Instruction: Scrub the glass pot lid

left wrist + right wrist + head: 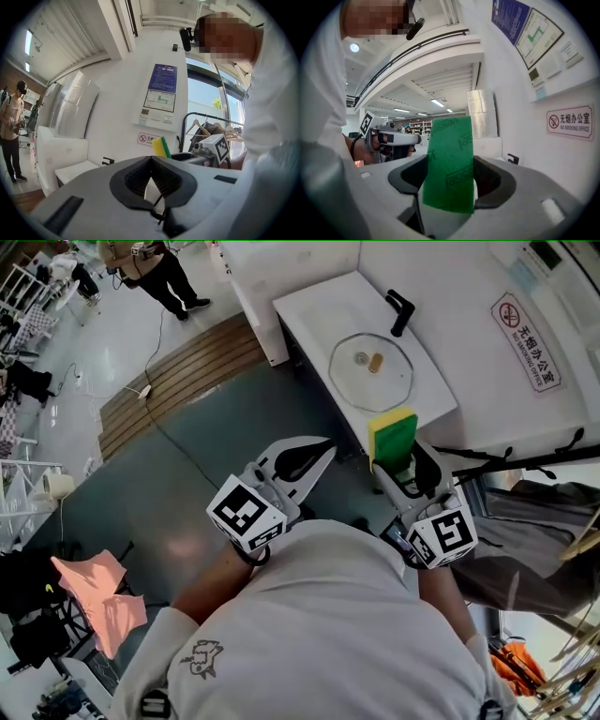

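White counter (pixel 309 310), glass pot lid (pixel 370 367) on it, grey floor (pixel 216 456)

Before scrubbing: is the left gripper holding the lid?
No, the left gripper is shut empty; the glass lid lies on the counter.

White T-shirt (pixel 347 615), pale grey grippers
Small dark emblem (pixel 200 657) on the left sleeve; left gripper (pixel 325 447) and right gripper (pixel 399 471) each bear a black-and-white marker cube (pixel 246 512).

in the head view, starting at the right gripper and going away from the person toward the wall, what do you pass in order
right gripper → green and yellow sponge held in its jaws → glass pot lid on the white sink → black faucet
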